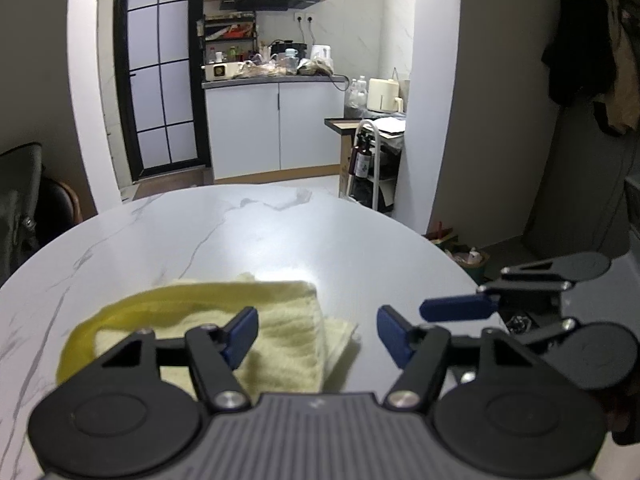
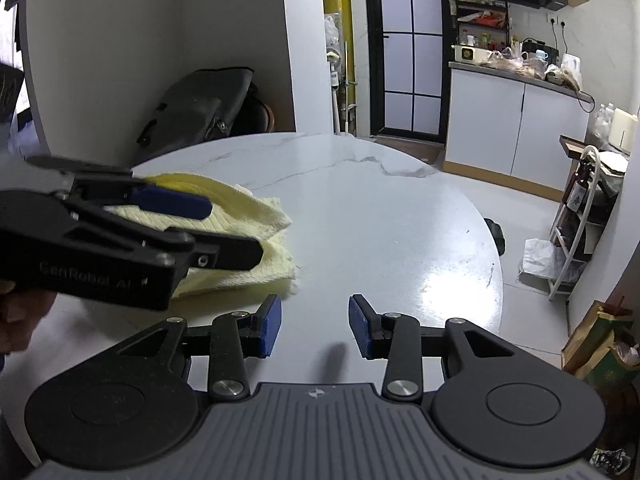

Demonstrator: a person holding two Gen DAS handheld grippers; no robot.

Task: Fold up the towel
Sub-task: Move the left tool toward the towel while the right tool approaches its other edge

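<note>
A pale yellow towel [image 1: 280,332] lies folded into a thick pad on the round white marble table [image 1: 248,240]. One loose corner sticks out at its right. My left gripper [image 1: 318,334] hovers just over the towel's right end, open, and its pads press on nothing. From the right wrist view it [image 2: 234,230] shows side-on above the towel [image 2: 256,216], held by a hand [image 2: 16,312]. My right gripper [image 2: 316,326] is open over bare table, to the right of the towel, with nothing between its fingers. One blue finger [image 1: 456,308] of it shows right of the left gripper.
A chair with a dark bag [image 2: 200,108] stands behind the table's far left edge. A white rack trolley [image 2: 576,220] and paper bags [image 2: 600,340] are on the floor to the right. Kitchen cabinets [image 1: 276,128] lie beyond the table.
</note>
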